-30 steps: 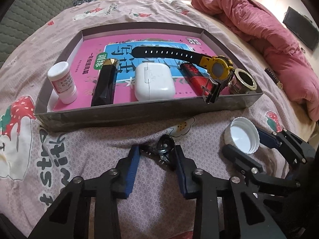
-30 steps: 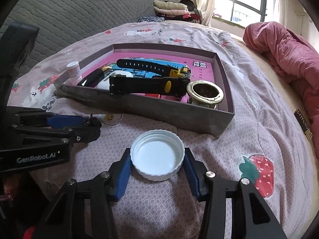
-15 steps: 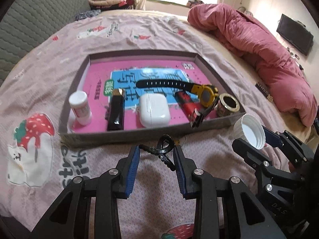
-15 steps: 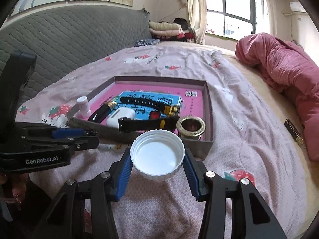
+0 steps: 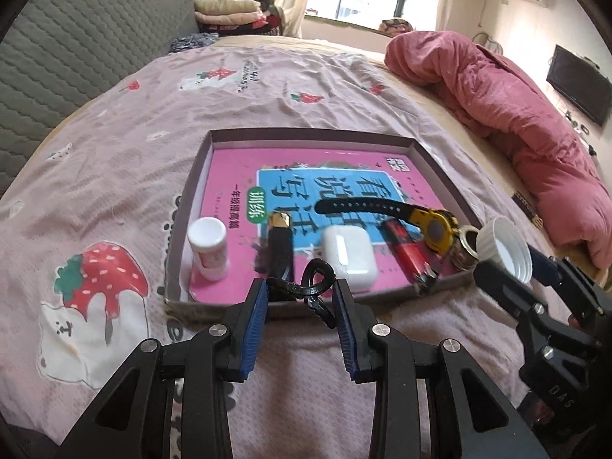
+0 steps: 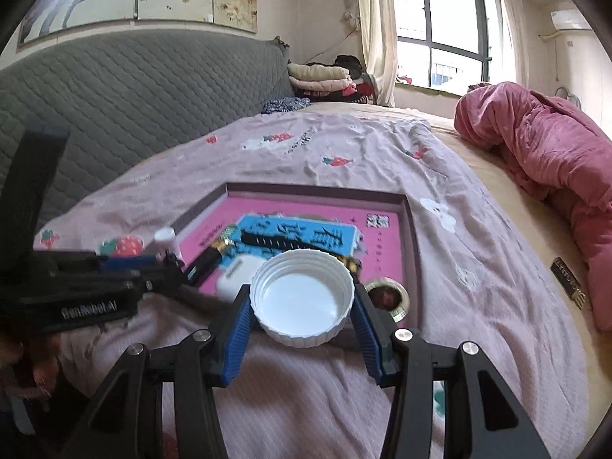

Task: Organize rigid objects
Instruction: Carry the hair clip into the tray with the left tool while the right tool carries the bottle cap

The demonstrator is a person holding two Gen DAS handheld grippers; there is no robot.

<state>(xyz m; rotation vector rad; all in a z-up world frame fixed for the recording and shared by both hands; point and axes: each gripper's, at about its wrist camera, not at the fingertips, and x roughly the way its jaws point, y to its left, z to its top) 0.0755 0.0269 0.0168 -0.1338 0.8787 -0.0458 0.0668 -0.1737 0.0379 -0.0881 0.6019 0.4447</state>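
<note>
In the left wrist view, a shallow grey tray (image 5: 440, 164) with a pink and blue printed sheet on its floor sits mid-frame on the bed (image 5: 114, 153). Along the tray's near edge, from left to right, stand or lie a small white bottle (image 5: 208, 246), a black tube with a gold tip (image 5: 280, 246), a white earbud case (image 5: 350, 254), a red lighter (image 5: 409, 250), a yellow-faced watch (image 5: 436, 225) with its black strap running back to the left, and a gold-rimmed ring-shaped piece (image 5: 464, 250) partly hidden in the right corner. At lower centre, the left hand-held gripper (image 5: 300, 294) is closed partway on a black clip (image 5: 310, 287), which spans the gap between the blue pads in front of the tray's near wall. At the right of that frame, the right hand-held gripper (image 5: 510, 258) grips a white bottle cap (image 5: 505, 246) beside the tray's right near corner. In the right wrist view the same hand-held gripper (image 6: 302, 308) pinches the cap (image 6: 302, 298), open side up, between its blue pads at centre frame. A pink quilt (image 6: 543, 176) is heaped at the right.
</note>
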